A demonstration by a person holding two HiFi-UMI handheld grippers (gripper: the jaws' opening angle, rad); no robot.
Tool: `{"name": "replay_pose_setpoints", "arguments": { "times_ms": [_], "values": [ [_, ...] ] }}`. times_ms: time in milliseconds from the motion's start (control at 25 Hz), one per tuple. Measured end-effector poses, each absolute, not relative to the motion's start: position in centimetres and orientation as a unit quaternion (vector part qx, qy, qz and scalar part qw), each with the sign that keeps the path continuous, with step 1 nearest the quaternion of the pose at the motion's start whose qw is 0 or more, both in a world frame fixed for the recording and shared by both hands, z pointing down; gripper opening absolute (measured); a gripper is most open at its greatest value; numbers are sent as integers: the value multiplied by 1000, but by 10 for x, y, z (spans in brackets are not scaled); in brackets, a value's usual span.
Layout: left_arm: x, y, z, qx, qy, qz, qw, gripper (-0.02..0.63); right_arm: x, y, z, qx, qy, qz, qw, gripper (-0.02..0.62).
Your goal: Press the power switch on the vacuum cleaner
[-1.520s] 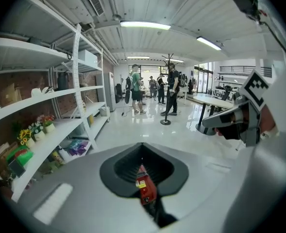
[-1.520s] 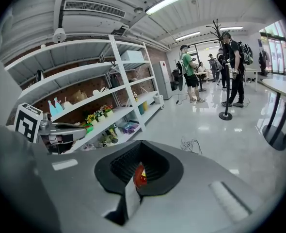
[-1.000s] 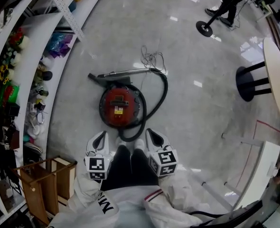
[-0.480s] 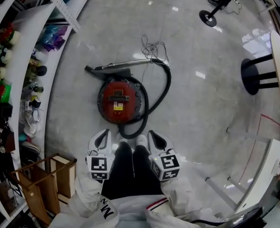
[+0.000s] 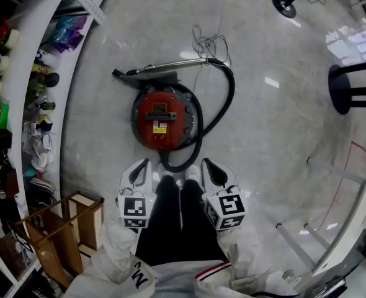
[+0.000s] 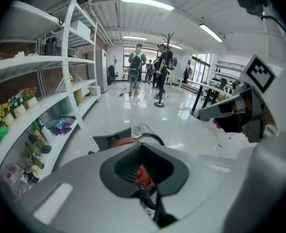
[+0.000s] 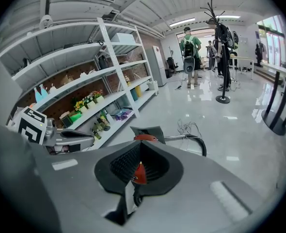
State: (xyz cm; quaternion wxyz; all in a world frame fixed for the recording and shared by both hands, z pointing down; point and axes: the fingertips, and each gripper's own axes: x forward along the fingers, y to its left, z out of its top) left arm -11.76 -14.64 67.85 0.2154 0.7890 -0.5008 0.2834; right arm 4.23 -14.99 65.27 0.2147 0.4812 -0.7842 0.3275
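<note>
A round red vacuum cleaner (image 5: 164, 121) stands on the grey floor just ahead of the person's feet. Its top carries a dark bar and a small label; I cannot make out the switch. A black hose (image 5: 223, 110) loops round it to the wand and floor head (image 5: 149, 73). My left gripper (image 5: 139, 165) and right gripper (image 5: 206, 164) are held side by side over the legs, short of the vacuum, both shut and holding nothing. In the left gripper view the vacuum cleaner (image 6: 122, 141) peeks over the left gripper (image 6: 143, 165). The right gripper view shows the vacuum cleaner (image 7: 144, 138) beyond the right gripper (image 7: 138, 171).
The loose power cable (image 5: 211, 42) lies beyond the wand. White shelves (image 5: 22, 73) with toys and flowers curve along the left. A wooden crate (image 5: 71, 225) stands at lower left. A round table's black base (image 5: 350, 89) is at the right. People (image 6: 135, 74) stand far down the hall.
The view has shifted a little and the vacuum cleaner looks slightly larger. Both grippers keep the same stance over the legs, still shut.
</note>
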Motion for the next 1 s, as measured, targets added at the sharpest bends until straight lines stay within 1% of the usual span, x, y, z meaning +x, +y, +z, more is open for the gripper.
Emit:
{"name": "replay_pose_setpoints", "arguments": {
  "times_ms": [1000],
  "values": [
    [-102,-164,759,788,-487,289,242,0,38,-163,697,487,-775,331,230,0]
  ]
}}
